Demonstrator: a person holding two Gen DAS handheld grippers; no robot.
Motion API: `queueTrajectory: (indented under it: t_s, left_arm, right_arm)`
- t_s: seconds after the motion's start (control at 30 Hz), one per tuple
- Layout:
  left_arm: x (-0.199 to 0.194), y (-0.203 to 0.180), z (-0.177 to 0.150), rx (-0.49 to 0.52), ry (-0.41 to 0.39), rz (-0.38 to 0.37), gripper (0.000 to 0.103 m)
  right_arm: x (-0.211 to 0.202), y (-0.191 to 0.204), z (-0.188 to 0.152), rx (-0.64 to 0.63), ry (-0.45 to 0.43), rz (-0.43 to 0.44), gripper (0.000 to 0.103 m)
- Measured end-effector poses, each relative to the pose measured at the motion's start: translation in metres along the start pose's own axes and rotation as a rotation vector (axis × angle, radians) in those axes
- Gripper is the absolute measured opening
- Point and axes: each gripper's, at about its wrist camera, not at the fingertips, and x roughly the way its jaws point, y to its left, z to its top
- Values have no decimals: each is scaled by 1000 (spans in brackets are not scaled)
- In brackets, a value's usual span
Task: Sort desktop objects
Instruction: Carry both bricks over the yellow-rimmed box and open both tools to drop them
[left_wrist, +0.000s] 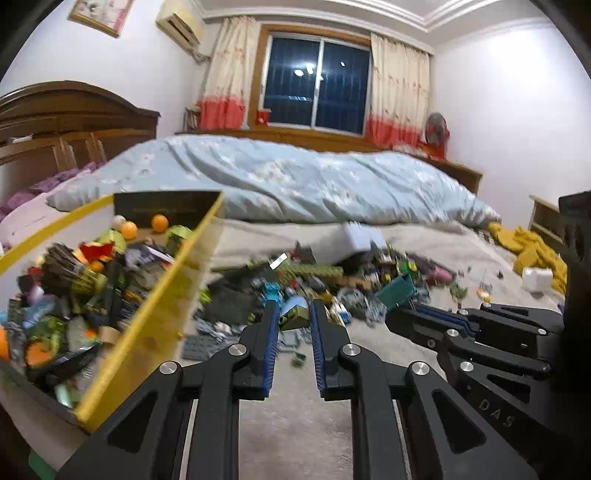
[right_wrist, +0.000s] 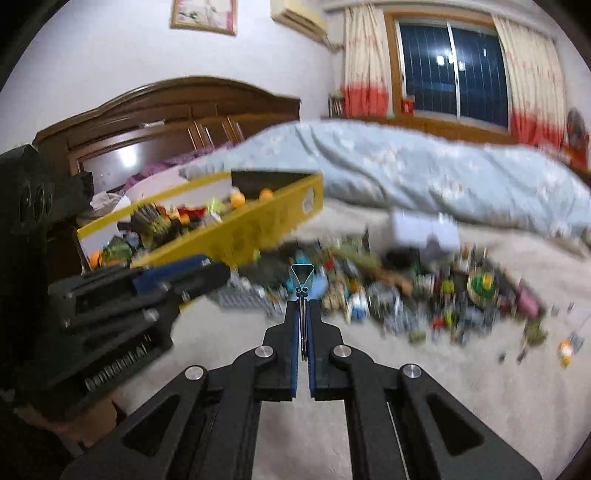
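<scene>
A heap of small toy pieces (left_wrist: 332, 277) (right_wrist: 406, 288) lies spread on the beige bed sheet. A yellow box (left_wrist: 166, 295) (right_wrist: 258, 225) full of toys and orange balls stands to its left. My left gripper (left_wrist: 294, 306) (right_wrist: 218, 273) is raised over the heap beside the box, its blue pads closed on a small green and light-blue toy block (left_wrist: 293, 315). My right gripper (right_wrist: 303, 306) (left_wrist: 395, 314) hovers to the right of it, shut on the wire handles of a teal binder clip (right_wrist: 303, 275) that sticks out past its tips.
A rumpled light-blue quilt (left_wrist: 295, 177) lies across the bed behind the heap. A white box (left_wrist: 356, 236) sits at the heap's far edge. A yellow cloth (left_wrist: 535, 251) and a white item (left_wrist: 537, 278) lie far right. The wooden headboard (left_wrist: 55, 118) is on the left.
</scene>
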Motion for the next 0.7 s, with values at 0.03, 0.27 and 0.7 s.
queueTrajectory:
  t_s: [0.03,0.27,0.7]
  left_arm:
    - [-5,4,3,-4,-10,4,18]
    - [-32,37,16,-39,-67,60,18]
    - [-86,131,25,-76,-193,135,18]
  right_arm:
    - [-1,8,6,-14,-19,-16,3]
    - [6,65,32,-83,-49,-37,3]
    - [32,149,67,-212,-135,203,3]
